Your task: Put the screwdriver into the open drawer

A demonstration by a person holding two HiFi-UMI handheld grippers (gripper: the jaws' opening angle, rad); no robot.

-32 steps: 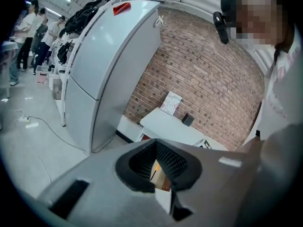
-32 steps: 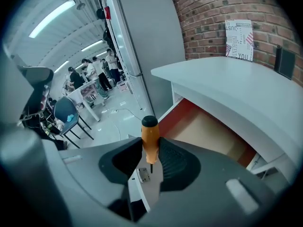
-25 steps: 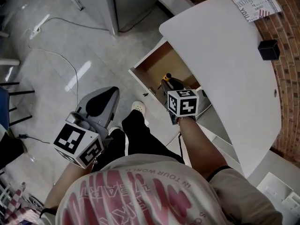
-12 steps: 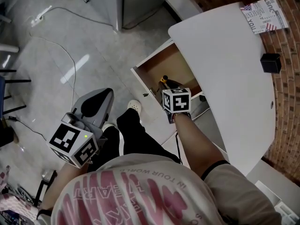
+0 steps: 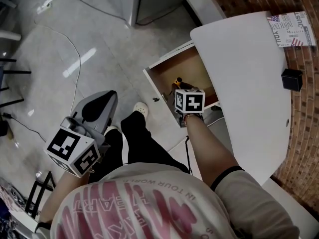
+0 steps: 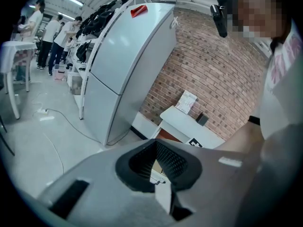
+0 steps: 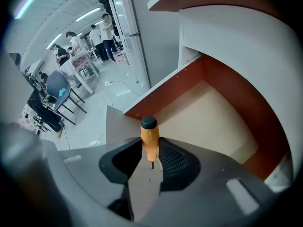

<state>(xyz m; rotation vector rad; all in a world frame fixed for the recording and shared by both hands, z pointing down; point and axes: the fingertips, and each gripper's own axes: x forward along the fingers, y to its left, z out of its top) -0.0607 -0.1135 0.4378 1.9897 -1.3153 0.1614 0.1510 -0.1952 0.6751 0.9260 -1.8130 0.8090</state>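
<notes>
One slip we fear: our right claw (image 7: 150,161), clenched on the screwdriver (image 7: 149,137) over the open drawer (image 7: 222,122), lets go early and it lands outside, while our left claw (image 6: 156,163) hangs released, empty.

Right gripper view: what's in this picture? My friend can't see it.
The right gripper holds an orange screwdriver with a black cap between its jaws, facing into an open drawer with reddish-brown walls. Far behind, people stand on a shiny floor.
</notes>
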